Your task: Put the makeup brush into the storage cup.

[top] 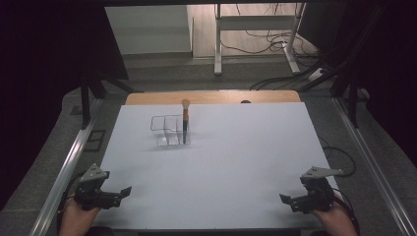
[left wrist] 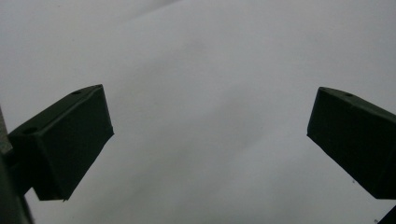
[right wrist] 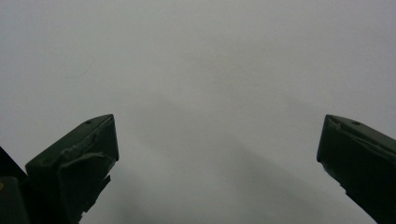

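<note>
**Both grippers idle at near edge; brush standing in clear organiser**

Left gripper [top: 112,193]: held in the person's left hand [top: 74,216] at the near left corner of the white worktop [top: 236,162]. Its jaws point inward toward the middle of the worktop. In the left gripper view the left gripper [left wrist: 210,140] shows its jaws spread wide, with bare white surface between them. Nothing is held.

Right gripper [top: 291,200]: held in the person's right hand [top: 339,219] at the near right corner, jaws pointing inward toward the left gripper. In the right gripper view the right gripper [right wrist: 217,149] has its jaws equally wide apart over plain white surface. Nothing is held. The pad of the jaw at the left of that view looks scuffed or torn.

Brush [top: 185,123]: a brush with a pale rounded head, a tan upper handle and a dark lower handle. It stands upright, head up, in the right-hand compartment of a clear plastic organiser [top: 164,129].

Organiser: sits on the far part of the worktop, left of centre, well apart from both grippers. Its other compartments look empty.

A strip of wooden table [top: 147,98] shows beyond the far edge of the white surface.
</note>
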The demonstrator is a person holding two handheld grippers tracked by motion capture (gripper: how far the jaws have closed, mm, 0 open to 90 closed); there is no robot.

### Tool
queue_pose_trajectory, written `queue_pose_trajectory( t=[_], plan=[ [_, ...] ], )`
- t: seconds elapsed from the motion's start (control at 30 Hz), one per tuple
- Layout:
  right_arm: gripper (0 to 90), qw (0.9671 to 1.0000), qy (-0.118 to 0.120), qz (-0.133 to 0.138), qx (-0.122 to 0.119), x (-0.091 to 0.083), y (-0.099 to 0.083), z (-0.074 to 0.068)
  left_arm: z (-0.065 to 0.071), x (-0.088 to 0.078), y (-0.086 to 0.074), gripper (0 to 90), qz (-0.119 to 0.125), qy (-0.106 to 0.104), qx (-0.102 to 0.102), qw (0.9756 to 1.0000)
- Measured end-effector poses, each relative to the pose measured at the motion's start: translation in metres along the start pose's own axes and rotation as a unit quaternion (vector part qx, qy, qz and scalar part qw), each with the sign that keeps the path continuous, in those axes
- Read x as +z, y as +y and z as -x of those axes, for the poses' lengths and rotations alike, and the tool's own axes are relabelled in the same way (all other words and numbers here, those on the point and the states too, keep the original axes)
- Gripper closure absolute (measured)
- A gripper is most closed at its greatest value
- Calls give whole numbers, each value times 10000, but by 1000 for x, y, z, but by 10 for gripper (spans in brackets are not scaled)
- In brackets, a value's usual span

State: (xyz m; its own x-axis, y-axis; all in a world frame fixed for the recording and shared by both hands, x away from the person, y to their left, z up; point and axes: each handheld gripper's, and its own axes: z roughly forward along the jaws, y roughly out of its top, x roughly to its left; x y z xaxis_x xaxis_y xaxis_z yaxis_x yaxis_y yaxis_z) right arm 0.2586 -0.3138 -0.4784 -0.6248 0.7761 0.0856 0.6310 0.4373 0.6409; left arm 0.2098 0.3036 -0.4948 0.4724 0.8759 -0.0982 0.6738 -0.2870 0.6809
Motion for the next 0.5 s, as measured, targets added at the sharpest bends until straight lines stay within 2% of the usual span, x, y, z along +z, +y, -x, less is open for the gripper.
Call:
queue_pose_trajectory(
  t=[0.5],
  plan=[
    [0, 10000, -7, -9, -25, 0, 0, 0, -1, -6, -13, 5, -160, 145, -20, 9998]
  ],
)
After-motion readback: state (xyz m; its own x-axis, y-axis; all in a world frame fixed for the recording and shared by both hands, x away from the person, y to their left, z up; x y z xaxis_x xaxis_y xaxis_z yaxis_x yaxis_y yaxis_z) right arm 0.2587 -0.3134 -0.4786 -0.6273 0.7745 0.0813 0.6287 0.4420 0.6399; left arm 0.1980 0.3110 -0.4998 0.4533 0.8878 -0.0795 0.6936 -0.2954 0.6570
